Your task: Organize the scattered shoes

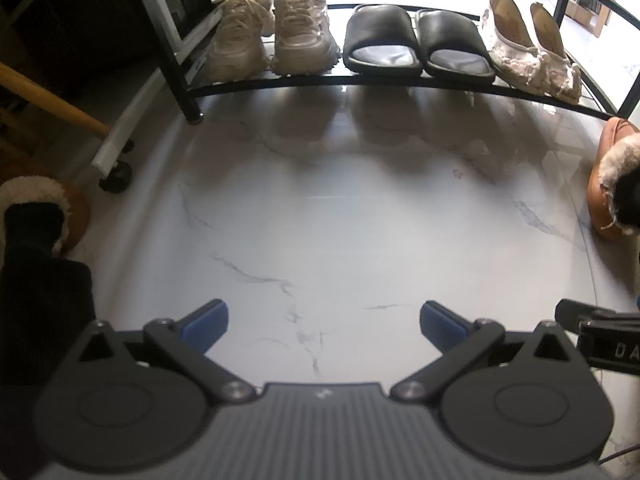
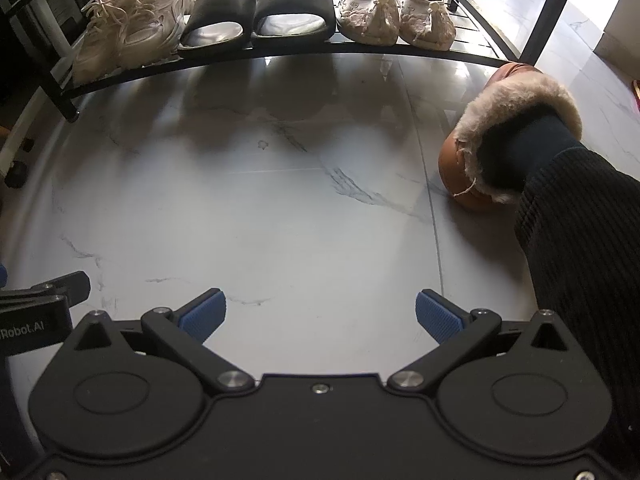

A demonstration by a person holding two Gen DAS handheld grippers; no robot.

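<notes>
Nearest to me, my left gripper (image 1: 324, 322) hangs over the marble floor (image 1: 320, 220) with its blue pads spread wide and nothing between them. My right gripper (image 2: 320, 316) sits the same way, jaws apart and empty, and a corner of it shows at the right edge of the left wrist view.

A little farther out I see 2 brown fur-lined slippers, both worn on feet in dark socks. The left slipper (image 1: 44, 208) is at the near left edge of the left view, and the right slipper (image 2: 500, 136) stands on the floor to the right, just in front of the rack's right leg.

Beyond the open stretch of floor is the black metal shoe rack (image 1: 360, 82). On its low shelf 3 pairs stand side by side, toes toward me: cream sneakers (image 1: 272, 28) on the left, black slides (image 1: 416, 42) in the middle, and pale lace flats (image 1: 532, 48) on the right. Each pair's 2 shoes touch or nearly touch.

To the far left, a white caster frame (image 1: 116, 148) stands beside the rack.
</notes>
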